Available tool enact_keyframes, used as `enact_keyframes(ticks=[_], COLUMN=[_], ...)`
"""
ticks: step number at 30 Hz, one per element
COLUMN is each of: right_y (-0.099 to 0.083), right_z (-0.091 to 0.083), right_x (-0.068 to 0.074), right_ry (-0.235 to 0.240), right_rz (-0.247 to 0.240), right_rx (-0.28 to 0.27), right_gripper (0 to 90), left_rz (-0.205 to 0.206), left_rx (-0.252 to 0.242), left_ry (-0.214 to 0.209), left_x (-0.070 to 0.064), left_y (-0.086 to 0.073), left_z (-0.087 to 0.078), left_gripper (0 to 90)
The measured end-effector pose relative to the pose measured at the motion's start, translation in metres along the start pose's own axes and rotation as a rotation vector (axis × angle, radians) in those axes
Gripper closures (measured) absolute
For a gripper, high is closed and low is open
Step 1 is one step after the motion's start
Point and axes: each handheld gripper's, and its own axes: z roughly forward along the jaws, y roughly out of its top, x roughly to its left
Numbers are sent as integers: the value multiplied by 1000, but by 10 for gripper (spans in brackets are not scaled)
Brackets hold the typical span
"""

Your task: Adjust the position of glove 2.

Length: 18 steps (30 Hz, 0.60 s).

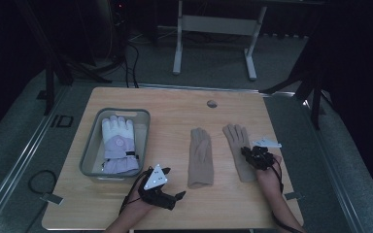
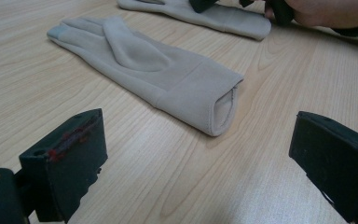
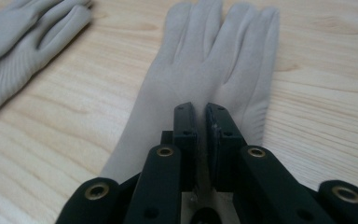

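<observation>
Two beige gloves lie flat on the wooden table (image 1: 175, 107), fingers pointing away from me. My left gripper (image 1: 174, 183) (image 2: 196, 140) stands open just short of the open cuff of the left beige glove (image 1: 200, 158) (image 2: 158, 70), without touching it. The right gripper (image 1: 250, 153) (image 3: 204, 109) rests on the palm of the right beige glove (image 1: 235, 138) (image 3: 214, 56), jaws drawn together with a thin slit, seemingly pinching the fabric. The left glove's fingers (image 3: 18, 37) show at the upper left of the right gripper view.
A grey basket (image 1: 90, 145) at the table's left holds a white and lilac padded glove (image 1: 118, 141). A small round grommet (image 1: 211, 103) sits near the far edge. Dark stands and a white table frame (image 1: 213, 29) stand on the floor beyond.
</observation>
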Motion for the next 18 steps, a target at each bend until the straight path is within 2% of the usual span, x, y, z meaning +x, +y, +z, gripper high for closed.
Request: enact_keyframes(ticks=[3,8,10,11,14,18], right_y=[6,14,14,13,8,-2], right_z=[-7,-22,-25,-34,-42,-43], right_x=[7,10,11,14,16,20], right_ry=[-53,-89,-94,-121,-128,-121], right_rz=[47,140,151,185,228,245], right_rx=[-10,-33,-38,-46,-37,12], right_gripper=[839,840,839,839,838,835], left_rz=[0,-1,-4,-6,-10,-6], left_rx=[-1,-6,-11,-14,-15,-11], left_ry=[3,0,1,0,-3,-7], left_x=[0,0,-1,-1,0,-1], left_y=[0,1,1,1,1,1], left_z=[-1,-1,-1,-2,-2,-1], left_gripper=[40,40,40,40,40,40])
